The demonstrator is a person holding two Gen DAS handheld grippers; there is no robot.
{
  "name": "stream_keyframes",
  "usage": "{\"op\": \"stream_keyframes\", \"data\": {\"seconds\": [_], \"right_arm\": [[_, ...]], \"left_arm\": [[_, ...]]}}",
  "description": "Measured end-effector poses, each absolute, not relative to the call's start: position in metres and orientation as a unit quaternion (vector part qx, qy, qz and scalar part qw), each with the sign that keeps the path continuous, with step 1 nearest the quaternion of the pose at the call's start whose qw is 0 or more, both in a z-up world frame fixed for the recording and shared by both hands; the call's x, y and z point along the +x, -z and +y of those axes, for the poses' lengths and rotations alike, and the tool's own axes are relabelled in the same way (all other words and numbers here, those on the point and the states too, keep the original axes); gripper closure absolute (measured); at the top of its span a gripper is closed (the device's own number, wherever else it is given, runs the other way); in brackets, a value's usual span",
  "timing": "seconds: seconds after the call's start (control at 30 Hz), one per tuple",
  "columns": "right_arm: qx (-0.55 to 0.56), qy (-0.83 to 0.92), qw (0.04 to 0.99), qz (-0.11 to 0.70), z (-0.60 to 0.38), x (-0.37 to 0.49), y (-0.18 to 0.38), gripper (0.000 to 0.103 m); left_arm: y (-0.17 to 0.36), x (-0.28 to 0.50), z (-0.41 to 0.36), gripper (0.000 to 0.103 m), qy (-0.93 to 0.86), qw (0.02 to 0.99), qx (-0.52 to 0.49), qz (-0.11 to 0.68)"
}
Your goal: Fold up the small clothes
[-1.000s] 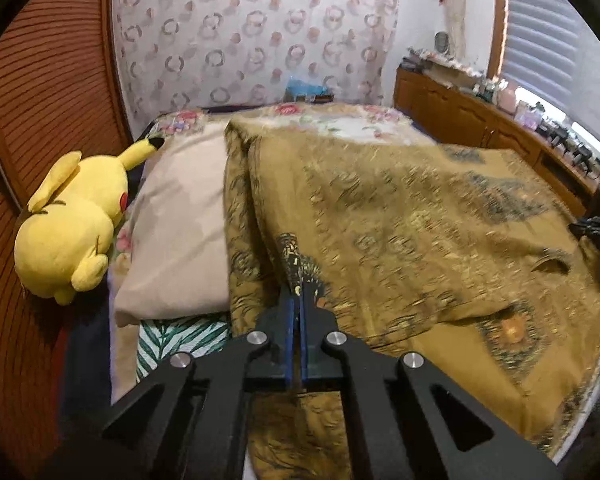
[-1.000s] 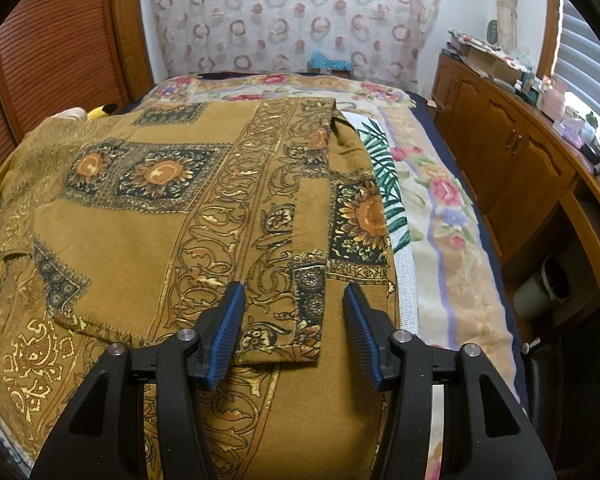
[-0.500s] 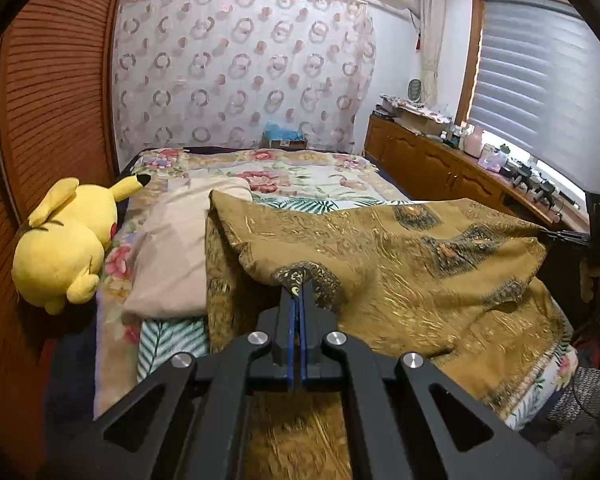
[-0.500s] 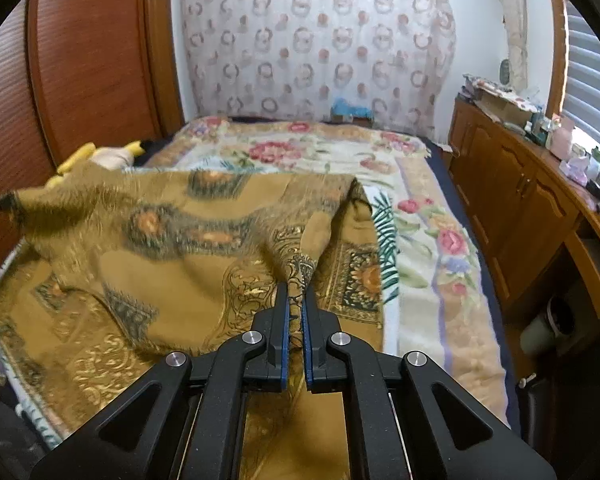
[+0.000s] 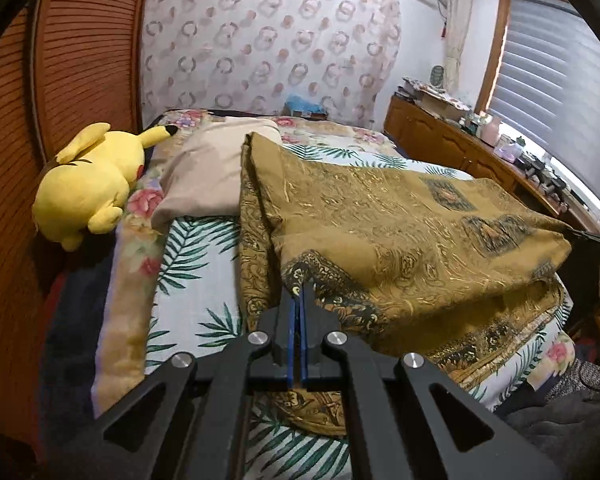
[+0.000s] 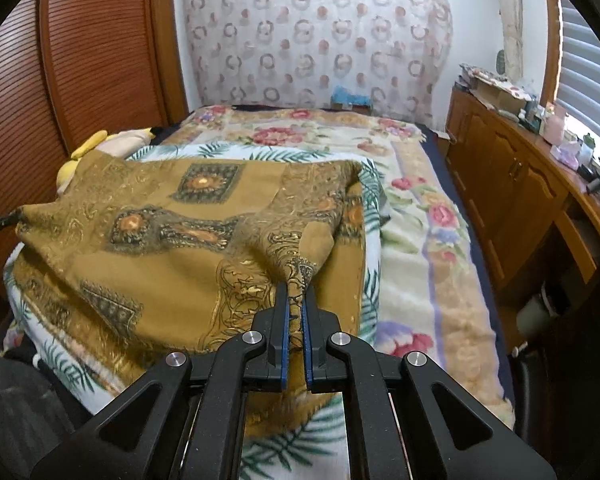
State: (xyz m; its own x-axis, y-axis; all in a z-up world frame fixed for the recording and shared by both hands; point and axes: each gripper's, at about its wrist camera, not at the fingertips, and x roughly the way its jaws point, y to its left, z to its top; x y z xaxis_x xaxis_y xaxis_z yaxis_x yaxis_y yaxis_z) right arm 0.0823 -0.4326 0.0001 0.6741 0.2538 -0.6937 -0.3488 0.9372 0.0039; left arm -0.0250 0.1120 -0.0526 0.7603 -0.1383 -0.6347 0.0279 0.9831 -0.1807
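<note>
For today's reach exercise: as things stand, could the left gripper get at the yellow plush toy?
Probably not: the left gripper is shut on the mustard cloth; the yellow plush toy lies off to its side.

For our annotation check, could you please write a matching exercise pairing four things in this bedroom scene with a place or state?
Things:
1. mustard patterned garment
2. yellow plush toy
3. beige pillow
4. window blind

Places or states:
A. lying by the wooden wall
B. above the wooden cabinets
C. pinched at two edges and lifted off the bed
D. on the bed, between the toy and the garment

Pairs: 1-C, 2-A, 3-D, 4-B
</note>
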Motion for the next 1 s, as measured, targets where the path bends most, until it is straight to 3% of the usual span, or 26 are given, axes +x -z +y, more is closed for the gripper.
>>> {"op": "stream_keyframes", "data": {"seconds": [0.17, 0.4, 0.53, 0.67, 0.77, 0.83, 0.9, 0.97, 1.0], "right_arm": [[-0.055, -0.157, 0.917, 0.363, -0.433, 0.084, -0.001, 0.101], [-0.031, -0.173, 0.934, 0.312, -0.433, 0.076, -0.051, 0.101], [-0.040, -0.161, 0.932, 0.322, -0.436, 0.071, -0.054, 0.101], [-0.060, -0.157, 0.910, 0.379, -0.434, 0.078, -0.016, 0.100], [-0.089, -0.145, 0.900, 0.401, -0.425, 0.077, 0.009, 0.094], [-0.097, -0.143, 0.899, 0.403, -0.422, 0.077, 0.013, 0.087], [-0.103, -0.132, 0.903, 0.395, -0.418, 0.079, 0.011, 0.069], [-0.105, -0.127, 0.908, 0.385, -0.416, 0.082, 0.007, 0.064], [-0.107, -0.122, 0.911, 0.379, -0.415, 0.084, 0.004, 0.056]], "left_arm": [[0.036, -0.022, 0.112, 0.103, 0.056, 0.941, -0.088, 0.323], [-0.004, -0.022, 0.122, 0.103, 0.043, 0.953, -0.077, 0.289], [0.012, -0.019, 0.124, 0.103, 0.042, 0.945, -0.078, 0.315], [0.049, -0.010, 0.117, 0.103, 0.031, 0.928, -0.058, 0.366], [0.061, -0.012, 0.116, 0.100, 0.033, 0.924, -0.064, 0.376], [0.061, -0.014, 0.116, 0.089, 0.030, 0.924, -0.066, 0.376], [0.056, -0.016, 0.116, 0.077, 0.027, 0.926, -0.067, 0.370], [0.051, -0.020, 0.117, 0.067, 0.022, 0.930, -0.065, 0.361], [0.050, -0.022, 0.117, 0.065, 0.022, 0.931, -0.063, 0.358]]}}
